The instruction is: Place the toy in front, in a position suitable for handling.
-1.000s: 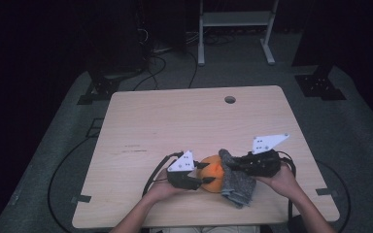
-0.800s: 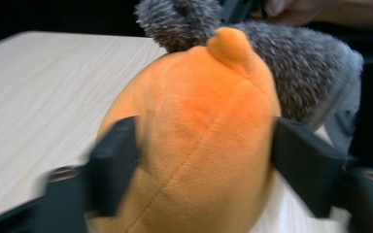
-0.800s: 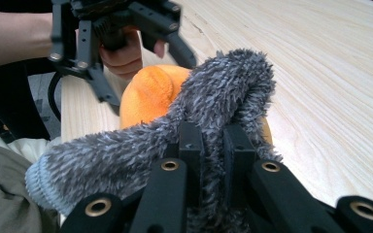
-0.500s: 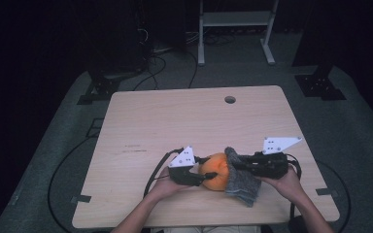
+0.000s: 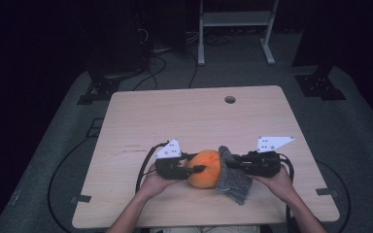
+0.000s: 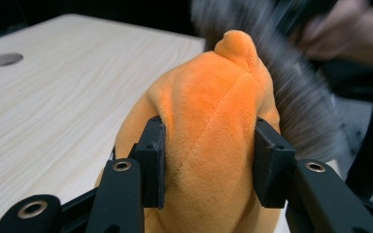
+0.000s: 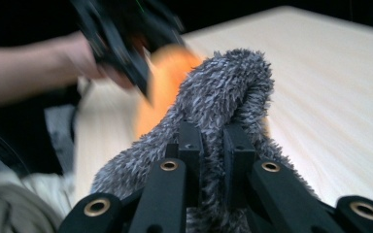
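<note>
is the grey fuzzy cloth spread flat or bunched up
Bunched up: the grey cloth is pinched into a fold by the right gripper, draping against the orange plush.

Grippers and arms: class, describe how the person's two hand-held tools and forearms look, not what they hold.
Both the left gripper and right gripper are black, each topped by a pale grey three-cornered plate with small dots, trailing a black cable. Jaws are blocky with brass-ringed pivots. Forearms are bare, without sleeves.

A light wooden table (image 5: 141,121) bears an orange plush (image 5: 205,168) and grey cloth (image 5: 235,182).
</note>
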The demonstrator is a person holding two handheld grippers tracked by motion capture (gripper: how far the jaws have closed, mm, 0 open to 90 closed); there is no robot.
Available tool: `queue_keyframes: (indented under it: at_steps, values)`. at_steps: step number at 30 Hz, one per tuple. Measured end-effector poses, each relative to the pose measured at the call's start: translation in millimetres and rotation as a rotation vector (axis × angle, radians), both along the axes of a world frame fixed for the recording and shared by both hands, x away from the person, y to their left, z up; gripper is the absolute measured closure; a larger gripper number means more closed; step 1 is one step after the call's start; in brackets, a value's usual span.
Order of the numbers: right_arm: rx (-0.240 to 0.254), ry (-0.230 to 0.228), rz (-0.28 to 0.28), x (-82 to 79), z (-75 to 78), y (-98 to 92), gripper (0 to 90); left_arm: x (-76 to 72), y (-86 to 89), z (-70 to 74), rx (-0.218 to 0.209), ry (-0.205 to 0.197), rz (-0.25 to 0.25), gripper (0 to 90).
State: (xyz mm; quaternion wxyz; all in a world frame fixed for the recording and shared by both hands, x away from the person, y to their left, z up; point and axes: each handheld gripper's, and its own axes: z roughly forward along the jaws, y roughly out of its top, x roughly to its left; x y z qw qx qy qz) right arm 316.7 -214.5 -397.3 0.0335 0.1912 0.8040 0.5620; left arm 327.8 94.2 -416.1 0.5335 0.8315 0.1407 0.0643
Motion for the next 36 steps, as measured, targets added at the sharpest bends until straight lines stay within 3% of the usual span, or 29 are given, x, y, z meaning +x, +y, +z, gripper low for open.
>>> queue_keyframes:
  at_steps: [3, 5, 6, 9, 11, 13, 15, 18, 24, 28, 30, 32, 34, 36]
  values:
    - [0.017, -0.053, 0.035, -6.4, 15.4, 12.9, 80.7, -0.1, -7.7, -2.1, -0.004, 0.014, -0.020, 55.0]
    - [-0.049, -0.080, 0.027, -7.2, 15.5, 22.2, 80.8, -1.0, -10.9, -4.8, 0.010, -0.002, -0.029, 51.0]
    - [-0.075, -0.080, 0.017, -5.9, 12.8, 23.5, 80.9, -1.0, -11.1, -6.5, 0.011, -0.015, -0.035, 46.2]
    - [-0.082, -0.055, 0.012, -3.1, 5.0, 19.2, 80.8, 2.6, -8.9, -13.2, -0.015, -0.019, -0.045, 25.1]
    - [-0.067, -0.038, 0.008, -3.0, 0.7, 13.9, 80.8, 7.8, -10.6, -16.7, -0.004, 0.016, -0.028, 14.3]
    - [-0.071, -0.037, -0.001, -2.9, -0.7, 10.4, 80.8, 14.0, -12.9, -21.2, -0.006, 0.081, -0.025, 9.0]
    - [-0.076, -0.028, -0.006, -2.2, -2.5, 7.5, 80.9, 16.7, -13.3, -23.6, -0.011, 0.106, -0.037, 8.9]
    - [-0.081, -0.010, -0.026, -0.6, -8.4, -1.5, 80.9, 16.7, -12.9, -23.9, -0.015, 0.110, -0.052, 12.4]
    - [-0.109, 0.021, -0.072, -1.1, -18.7, -16.7, 80.8, 12.0, -13.4, -21.4, -0.012, 0.072, -0.040, 35.2]
    - [-0.058, 0.016, -0.075, -5.5, -8.6, -23.0, 80.9, 7.4, -13.7, -8.3, -0.003, 0.036, 0.001, 44.5]
    - [-0.009, -0.022, -0.063, -9.9, 4.5, -20.0, 80.8, 3.8, -15.1, -2.7, 0.050, -0.013, 0.037, 46.1]
    - [0.007, -0.047, -0.041, -11.0, 14.2, -10.4, 80.8, 1.4, -15.9, -0.9, 0.052, -0.011, 0.048, 46.4]
    - [-0.004, -0.056, -0.020, -9.0, 17.0, 3.4, 80.8, 0.0, -16.4, -0.4, 0.056, -0.003, 0.049, 46.5]
    - [-0.049, -0.054, -0.013, -6.3, 12.6, 14.7, 80.8, -1.1, -15.0, -0.4, 0.054, 0.002, 0.045, 46.4]
